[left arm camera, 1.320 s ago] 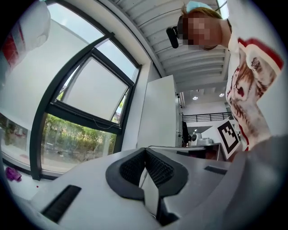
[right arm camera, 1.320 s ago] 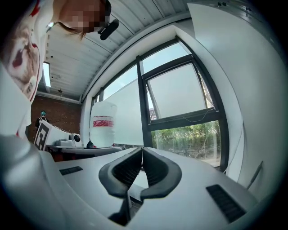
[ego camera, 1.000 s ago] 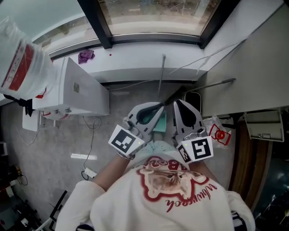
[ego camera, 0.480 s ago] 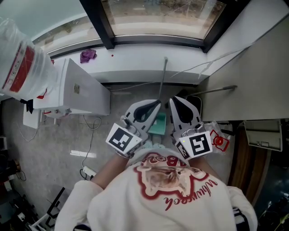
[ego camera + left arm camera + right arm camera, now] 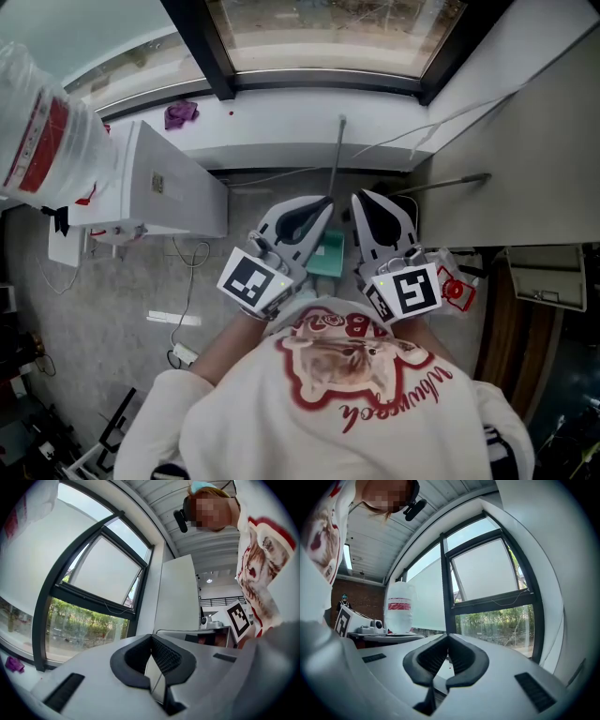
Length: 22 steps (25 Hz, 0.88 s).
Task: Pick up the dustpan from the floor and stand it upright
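Between the left gripper (image 5: 319, 204) and right gripper (image 5: 361, 200), the green dustpan (image 5: 328, 255) on the floor (image 5: 141, 281) is mostly hidden. Both grippers' fingers are closed, empty, and sit slightly higher than a second ago.

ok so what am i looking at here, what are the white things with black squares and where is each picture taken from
No robot: a person holds a two-jaw gripper in each hand. The head view comes from a camera on the person's head, looking steeply down past their white shirt to the floor. The white things are the left gripper and the right gripper; the black squares are marker cubes on them. The other two pictures come from a camera riding on each gripper, looking along its jaws. Both pairs of jaws are together with nothing between them, so nothing is held. On the floor just beyond the grippers sits the green dustpan, below the window.
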{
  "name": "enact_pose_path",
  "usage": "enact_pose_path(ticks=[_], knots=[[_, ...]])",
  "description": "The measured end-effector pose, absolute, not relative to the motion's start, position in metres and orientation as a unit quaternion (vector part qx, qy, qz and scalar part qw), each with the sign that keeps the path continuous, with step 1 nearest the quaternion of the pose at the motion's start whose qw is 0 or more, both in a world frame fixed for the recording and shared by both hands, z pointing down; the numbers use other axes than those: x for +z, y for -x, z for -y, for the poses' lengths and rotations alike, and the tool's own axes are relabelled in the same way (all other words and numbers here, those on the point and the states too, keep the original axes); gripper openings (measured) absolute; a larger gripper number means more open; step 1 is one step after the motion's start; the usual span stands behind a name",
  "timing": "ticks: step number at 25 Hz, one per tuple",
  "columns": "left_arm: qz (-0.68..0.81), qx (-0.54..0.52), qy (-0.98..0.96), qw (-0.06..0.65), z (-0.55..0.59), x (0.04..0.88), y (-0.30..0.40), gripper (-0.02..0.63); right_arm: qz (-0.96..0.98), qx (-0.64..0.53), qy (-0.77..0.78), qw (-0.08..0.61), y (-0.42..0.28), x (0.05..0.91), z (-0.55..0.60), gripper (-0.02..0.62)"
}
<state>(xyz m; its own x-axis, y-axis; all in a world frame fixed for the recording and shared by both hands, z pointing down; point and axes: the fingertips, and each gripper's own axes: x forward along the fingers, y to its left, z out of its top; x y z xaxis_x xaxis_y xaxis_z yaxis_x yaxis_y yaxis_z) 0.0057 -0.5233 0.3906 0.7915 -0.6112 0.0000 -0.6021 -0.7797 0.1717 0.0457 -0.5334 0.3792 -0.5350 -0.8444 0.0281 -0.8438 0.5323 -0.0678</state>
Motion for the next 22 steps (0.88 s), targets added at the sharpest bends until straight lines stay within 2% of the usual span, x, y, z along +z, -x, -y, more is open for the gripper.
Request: enact_pose_path(ticks=[22], knots=[[0.319, -0.03, -0.944, 0.08, 0.5149, 0.3909, 0.0019, 0.02, -0.875, -0.025, 0.484, 0.004, -0.0371, 0.374, 0.5258, 0.025]])
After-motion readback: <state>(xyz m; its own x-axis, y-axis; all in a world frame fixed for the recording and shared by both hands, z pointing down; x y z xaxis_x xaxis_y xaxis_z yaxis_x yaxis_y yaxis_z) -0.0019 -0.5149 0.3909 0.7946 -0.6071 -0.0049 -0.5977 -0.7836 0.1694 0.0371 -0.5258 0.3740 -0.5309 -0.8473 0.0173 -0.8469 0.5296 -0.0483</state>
